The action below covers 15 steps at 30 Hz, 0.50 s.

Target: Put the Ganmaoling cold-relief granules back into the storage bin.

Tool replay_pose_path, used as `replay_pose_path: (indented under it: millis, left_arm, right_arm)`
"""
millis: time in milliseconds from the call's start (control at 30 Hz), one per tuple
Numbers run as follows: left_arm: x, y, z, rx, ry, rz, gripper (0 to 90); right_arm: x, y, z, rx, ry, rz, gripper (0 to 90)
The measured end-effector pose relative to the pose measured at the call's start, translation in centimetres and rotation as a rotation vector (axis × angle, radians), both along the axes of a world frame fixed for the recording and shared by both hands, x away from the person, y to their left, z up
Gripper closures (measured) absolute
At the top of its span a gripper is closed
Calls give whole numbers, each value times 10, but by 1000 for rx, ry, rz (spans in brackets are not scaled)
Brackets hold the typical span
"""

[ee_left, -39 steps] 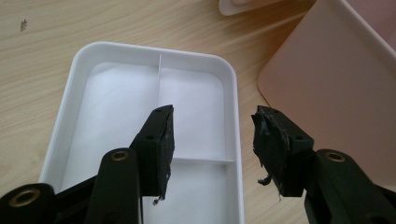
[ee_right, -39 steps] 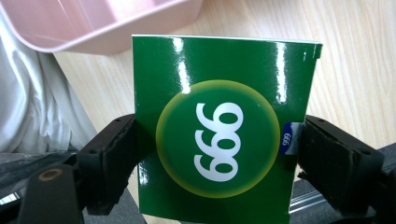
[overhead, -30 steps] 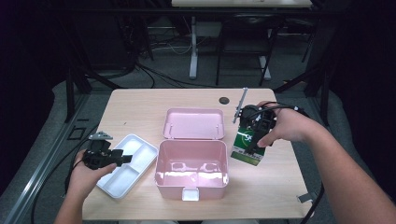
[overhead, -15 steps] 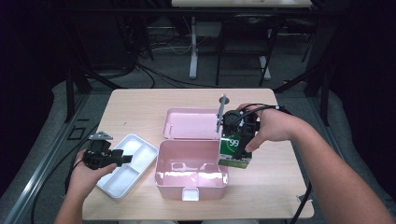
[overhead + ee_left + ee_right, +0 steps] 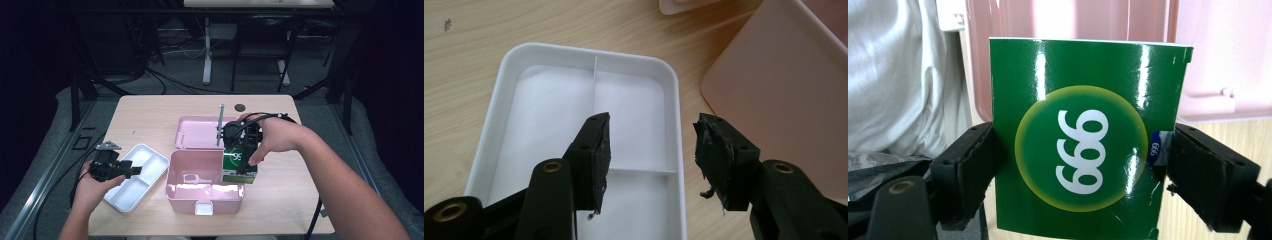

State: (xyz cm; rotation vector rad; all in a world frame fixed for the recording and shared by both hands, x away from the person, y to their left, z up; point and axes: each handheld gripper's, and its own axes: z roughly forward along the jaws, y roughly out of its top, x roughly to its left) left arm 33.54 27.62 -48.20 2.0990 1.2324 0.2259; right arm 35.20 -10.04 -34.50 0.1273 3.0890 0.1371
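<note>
Black grippers (image 5: 240, 150) with brass-ringed screws, frayed jaws, trailing cables

The left hand (image 5: 92, 182) holds the left gripper (image 5: 134, 169) low, pointing to the right. Its two jaws are wide apart with nothing between them. The right arm (image 5: 345, 185) reaches in across the table. The right hand (image 5: 275, 137) holds the right gripper (image 5: 240, 165) pointing down, with its jaws pressing on something.

In the high view, the right wall of the pink box (image 5: 205, 186) at three o'clock is covered by the green carton (image 5: 239, 167). The carton's lower edge is cut off at six o'clock in the right gripper view, where small blue print cannot be read. The white tray (image 5: 574, 125) is cropped at six o'clock in the left gripper view.
</note>
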Motion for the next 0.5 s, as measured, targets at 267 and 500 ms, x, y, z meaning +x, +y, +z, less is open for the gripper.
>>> replay_pose_path:
  millis: [267,500]
  left_arm:
    - [0,1,1,-1,-1,-5,484]
    - [0,1,1,-4,-3,-2,484]
  right_arm:
    - [-1,15,-2,-8,7,18,163]
    - [-1,23,-5,-8,6,36,162]
